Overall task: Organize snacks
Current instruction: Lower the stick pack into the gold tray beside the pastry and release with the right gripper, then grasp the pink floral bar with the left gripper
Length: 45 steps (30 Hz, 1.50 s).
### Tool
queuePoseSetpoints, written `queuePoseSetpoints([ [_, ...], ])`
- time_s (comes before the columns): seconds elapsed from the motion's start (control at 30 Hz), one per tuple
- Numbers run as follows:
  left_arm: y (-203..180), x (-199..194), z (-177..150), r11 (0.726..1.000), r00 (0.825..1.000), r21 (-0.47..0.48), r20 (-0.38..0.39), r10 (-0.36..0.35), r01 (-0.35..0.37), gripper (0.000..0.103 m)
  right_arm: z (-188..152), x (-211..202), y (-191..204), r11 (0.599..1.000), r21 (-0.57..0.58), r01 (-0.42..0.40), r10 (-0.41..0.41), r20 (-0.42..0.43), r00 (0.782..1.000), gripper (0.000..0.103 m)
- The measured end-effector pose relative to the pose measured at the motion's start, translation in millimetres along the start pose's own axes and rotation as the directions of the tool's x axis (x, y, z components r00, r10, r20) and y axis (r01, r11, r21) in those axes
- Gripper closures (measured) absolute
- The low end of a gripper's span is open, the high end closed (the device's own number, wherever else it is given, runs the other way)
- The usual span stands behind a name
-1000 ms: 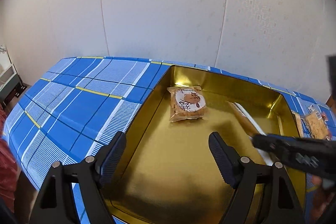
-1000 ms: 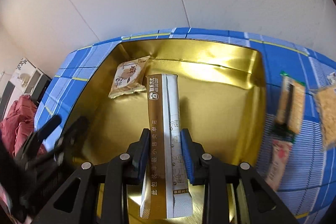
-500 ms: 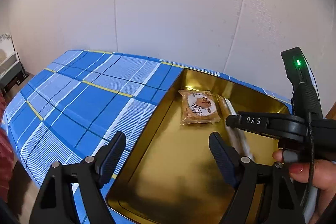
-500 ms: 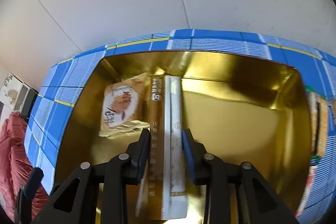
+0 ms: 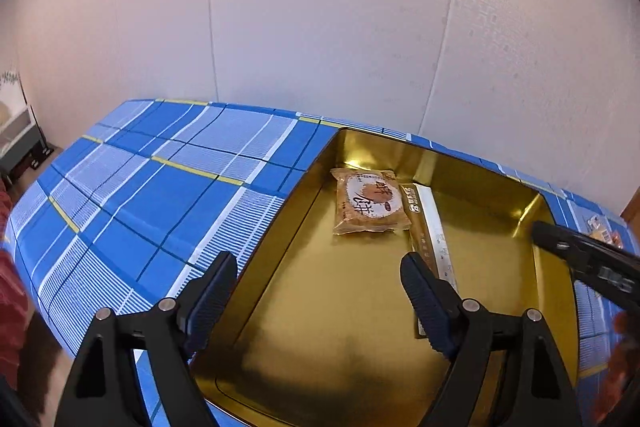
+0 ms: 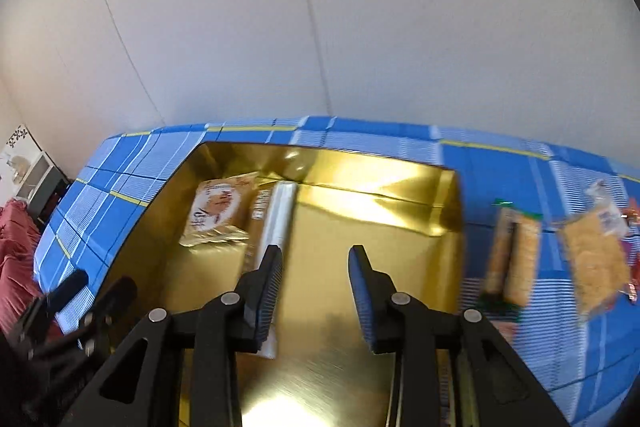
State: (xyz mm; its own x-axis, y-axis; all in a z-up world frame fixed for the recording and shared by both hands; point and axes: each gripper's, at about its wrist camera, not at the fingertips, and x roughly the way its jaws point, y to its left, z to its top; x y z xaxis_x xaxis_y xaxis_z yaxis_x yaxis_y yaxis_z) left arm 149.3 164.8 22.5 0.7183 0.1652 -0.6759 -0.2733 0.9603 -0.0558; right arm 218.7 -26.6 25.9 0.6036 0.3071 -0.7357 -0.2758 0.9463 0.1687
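A gold tray (image 5: 276, 239) (image 6: 380, 227) sits on the blue plaid cloth. Inside it, at the far left, lies a round-cookie packet (image 5: 370, 203) (image 6: 216, 211). A long brown-and-silver stick packet (image 5: 428, 227) (image 6: 276, 219) lies flat right beside it. My right gripper (image 6: 316, 263) hangs over the tray floor, just right of the stick packet, jaws a little apart and nothing between them; in the left wrist view it shows as the right gripper (image 5: 580, 259) at the right edge. My left gripper (image 5: 316, 279) hovers over the tray's near left rim, jaws opening wide and empty.
On the blue plaid cloth (image 5: 160, 195), right of the tray, lie a twin-bar packet with green ends (image 6: 512, 259), a pale crumbly-snack packet (image 6: 596, 259) and a red packet (image 6: 632, 287). A white wall stands close behind the table. Red fabric (image 6: 16, 239) lies off the left edge.
My right gripper has let go of the stick packet and drawn back up and to the right; the packet now rests beside the cookie packet. My left gripper has hardly moved.
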Motion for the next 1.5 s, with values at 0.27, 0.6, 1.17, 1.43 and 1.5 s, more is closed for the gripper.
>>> queuePoseSetpoints([
  [0.27, -9.3, -1.3, -3.9, 0.999, 1.0, 0.042, 0.014, 0.0, -0.001, 0.015, -24.4, -35.4, -62.2, 0.995, 0.053, 0.088, -0.09, 0.031, 0.995, 0.068],
  [0.6, -17.0, -1.6, -7.3, 0.999, 0.999, 0.036, 0.018, -0.029, 0.029, 0.009, -67.7, -53.7, -139.7, 0.967, 0.108, 0.231, -0.237, 0.042, 0.971, 0.068],
  [1.17, -102.0, -39.9, -33.7, 0.943, 0.979, 0.279, 0.04, -0.198, 0.18, 0.003, -104.3, -89.0, -220.4, 0.922, 0.261, 0.285, -0.293, -0.011, 0.956, 0.068],
  [1.43, -179.2, -72.4, -39.5, 0.878, 0.947, 0.371, -0.006, -0.322, 0.301, 0.003, -109.5, -98.6, -239.0, 0.905, 0.344, 0.252, -0.268, -0.001, 0.964, 0.068],
  [1.5, -197.6, -78.1, -41.2, 0.862, 0.945, 0.408, -0.003, -0.328, 0.301, 0.003, -109.1, -100.9, -240.0, 0.903, 0.358, 0.237, -0.257, 0.009, 0.966, 0.068],
])
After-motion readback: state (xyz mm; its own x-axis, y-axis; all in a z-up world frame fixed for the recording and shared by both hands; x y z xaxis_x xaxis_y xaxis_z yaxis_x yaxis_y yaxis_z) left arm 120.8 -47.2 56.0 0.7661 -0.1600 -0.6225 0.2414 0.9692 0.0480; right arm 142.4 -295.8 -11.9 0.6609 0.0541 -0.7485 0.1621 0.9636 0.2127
